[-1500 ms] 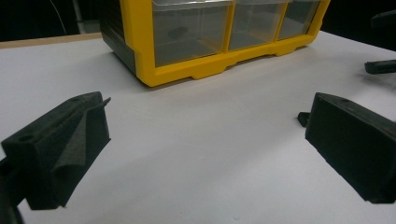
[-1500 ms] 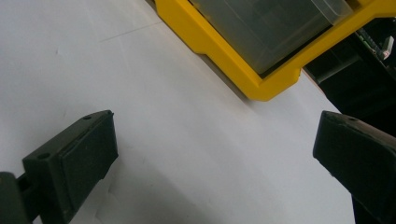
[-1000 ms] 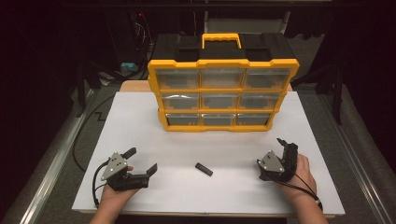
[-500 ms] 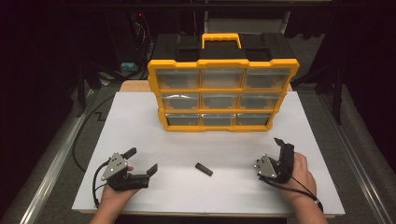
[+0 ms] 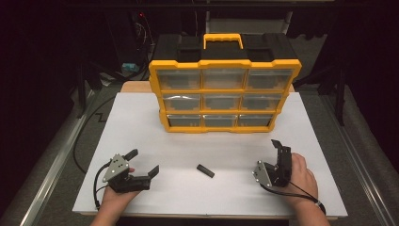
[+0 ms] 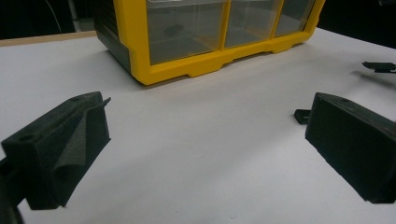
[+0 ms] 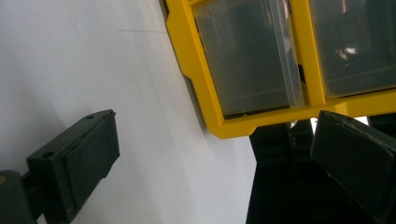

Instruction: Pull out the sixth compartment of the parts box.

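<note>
We held the left gripper (image 5: 143, 163) low in the lower left of the high view, above the white table top (image 5: 141, 122), with its jaws spread wide and nothing between them. In the left gripper view its two black foam pads (image 6: 70, 144) stood far apart at the left and right edges of the frame, and only bare white surface lay between them. Just past the right-hand pad, a corner of the small black bar (image 6: 302, 115) peeked out, flat on the table and untouched.

In the high view that small black bar (image 5: 205, 170) lay slightly below the centre of the frame, tilted, between our two grippers and apart from both. It was nearer the left gripper's tips than the right one's.

We held the right gripper (image 5: 277, 159) in the lower right of the high view, rolled onto its side, its jaws also released and empty. In the right gripper view its pads (image 7: 91, 154) sat wide apart at the bottom corners, pointing towards the lower corner of the yellow drawer organizer (image 7: 201, 79) without touching it.

The yellow drawer organizer (image 5: 225, 94) stood upright in the upper middle of the high view, at the far side of the table, its nine clear drawers all shut and its yellow carry handle (image 5: 223, 40) on top.
</note>
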{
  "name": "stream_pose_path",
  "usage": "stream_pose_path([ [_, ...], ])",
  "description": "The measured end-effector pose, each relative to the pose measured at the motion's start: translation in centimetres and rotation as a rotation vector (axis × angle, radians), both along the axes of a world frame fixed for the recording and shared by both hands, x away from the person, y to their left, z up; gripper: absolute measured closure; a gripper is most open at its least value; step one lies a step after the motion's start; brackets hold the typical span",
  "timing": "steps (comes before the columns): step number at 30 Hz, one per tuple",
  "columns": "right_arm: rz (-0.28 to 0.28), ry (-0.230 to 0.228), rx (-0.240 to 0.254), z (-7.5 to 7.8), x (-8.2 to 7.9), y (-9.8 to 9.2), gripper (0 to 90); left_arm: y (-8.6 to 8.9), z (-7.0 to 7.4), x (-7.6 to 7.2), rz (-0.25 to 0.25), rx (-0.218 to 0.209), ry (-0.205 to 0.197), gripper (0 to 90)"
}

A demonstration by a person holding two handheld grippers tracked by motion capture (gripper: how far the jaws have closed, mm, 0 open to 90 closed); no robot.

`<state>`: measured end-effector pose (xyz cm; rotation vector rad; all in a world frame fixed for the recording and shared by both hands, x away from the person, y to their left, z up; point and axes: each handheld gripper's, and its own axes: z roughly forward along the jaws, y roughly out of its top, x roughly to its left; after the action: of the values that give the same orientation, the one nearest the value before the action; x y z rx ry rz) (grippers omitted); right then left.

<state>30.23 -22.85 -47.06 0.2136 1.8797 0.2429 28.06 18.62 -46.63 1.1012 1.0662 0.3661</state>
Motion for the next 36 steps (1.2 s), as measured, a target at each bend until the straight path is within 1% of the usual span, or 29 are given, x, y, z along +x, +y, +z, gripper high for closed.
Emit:
stream_pose_path([
  [1,0.001,-0.007,-0.011,0.0,0.0,0.1,1.9,0.0,0.0,0.0,-0.002,0.004,0.000,0.8],
  [2,0.015,-0.016,-0.027,-0.1,-0.1,0.2,2.1,0.0,0.0,0.0,-0.002,0.004,0.000,0.8],
  [3,0.015,-0.016,-0.027,-0.1,-0.1,0.2,2.1,0.0,0.0,0.0,-0.002,0.004,0.000,0.8],
  [4,0.011,-0.015,-0.040,-0.1,-0.1,0.3,2.2,0.0,0.0,0.0,-0.002,0.005,0.000,0.8],
  [9,0.032,-0.032,-0.068,-0.2,-0.2,0.6,3.3,0.0,0.0,0.0,-0.002,0.006,0.001,0.8],
  [10,0.029,-0.035,-0.072,-0.3,-0.2,0.6,3.6,0.0,0.0,0.0,-0.002,0.006,0.000,0.8],
  [14,0.030,-0.032,-0.080,-0.3,-0.4,0.8,6.1,0.0,-0.1,0.0,-0.002,0.006,0.001,0.8],
  [15,0.033,-0.045,-0.083,-0.4,-0.4,0.8,6.9,0.0,-0.1,0.0,-0.002,0.006,0.001,0.8],
  [18,0.034,-0.047,-0.084,-0.4,-0.4,0.8,10.3,-0.1,-0.1,0.0,-0.001,0.000,-0.001,0.8],
  [20,0.033,-0.040,-0.082,-0.5,-0.4,0.8,12.2,-0.1,-0.1,0.0,-0.001,0.001,-0.002,0.8],
  [21,0.031,-0.048,-0.079,-0.6,-0.5,0.9,13.3,-0.1,-0.1,0.0,0.000,0.001,-0.003,0.8],
  [24,0.030,-0.057,-0.091,-0.6,-0.5,1.0,15.8,-0.1,-0.1,0.1,0.001,0.004,-0.005,0.8],
  [26,0.030,-0.053,-0.092,-0.6,-0.5,1.1,16.9,-0.1,-0.1,0.1,0.005,0.008,-0.003,0.8],
  [27,0.028,-0.050,-0.089,-0.7,-0.5,1.2,17.7,-0.1,-0.1,0.1,0.007,0.006,-0.004,0.8],
  [29,0.026,-0.059,-0.092,-0.7,-0.5,1.3,20.1,0.0,0.0,0.1,0.006,-0.004,-0.001,0.8],
  [31,0.021,-0.061,-0.087,-0.7,-0.4,1.5,22.1,0.0,-0.1,0.2,0.010,0.003,-0.003,0.8],
  [32,0.014,-0.069,-0.087,-0.7,-0.5,1.6,23.5,0.0,-0.1,0.2,0.009,0.005,-0.005,0.8],
  [35,0.020,-0.078,-0.087,-0.7,-0.4,1.8,27.6,-0.1,-0.2,0.3,0.011,0.012,-0.013,0.2],
  [36,0.017,-0.084,-0.092,-0.6,-0.4,1.9,28.9,-0.1,-0.2,0.3,0.011,0.023,-0.017,0.2],
])
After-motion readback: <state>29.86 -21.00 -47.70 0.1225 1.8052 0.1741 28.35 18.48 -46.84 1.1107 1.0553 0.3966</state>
